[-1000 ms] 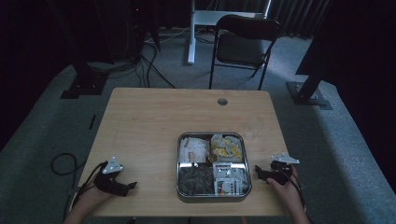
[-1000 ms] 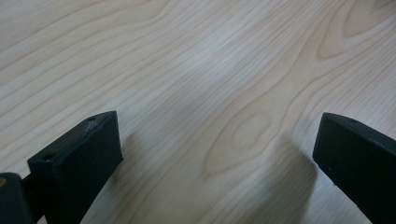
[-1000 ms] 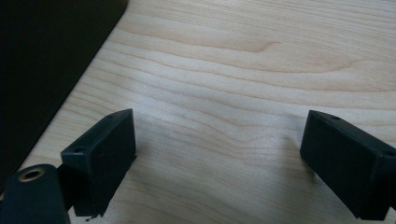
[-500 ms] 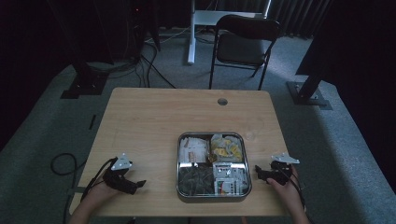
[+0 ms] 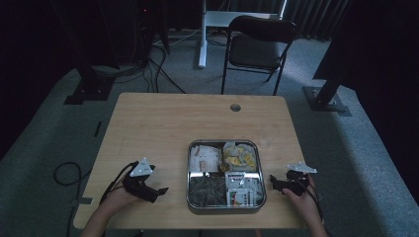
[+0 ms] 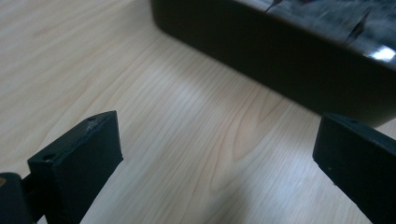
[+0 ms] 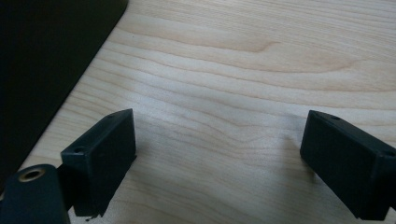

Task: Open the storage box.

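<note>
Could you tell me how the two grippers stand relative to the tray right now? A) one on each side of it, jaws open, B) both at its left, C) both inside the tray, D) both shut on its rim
A: the left gripper and right gripper flank the tray, jaws apart over bare table.

The left tongs (image 5: 159,190) have slid right across the table (image 5: 163,128), nearer the metal tray (image 5: 189,174).

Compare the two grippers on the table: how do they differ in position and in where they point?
The left gripper sits farther from the metal tray, and points right toward it; the right gripper sits close beside the tray, pointing left. Both are open, holding nothing.
</note>
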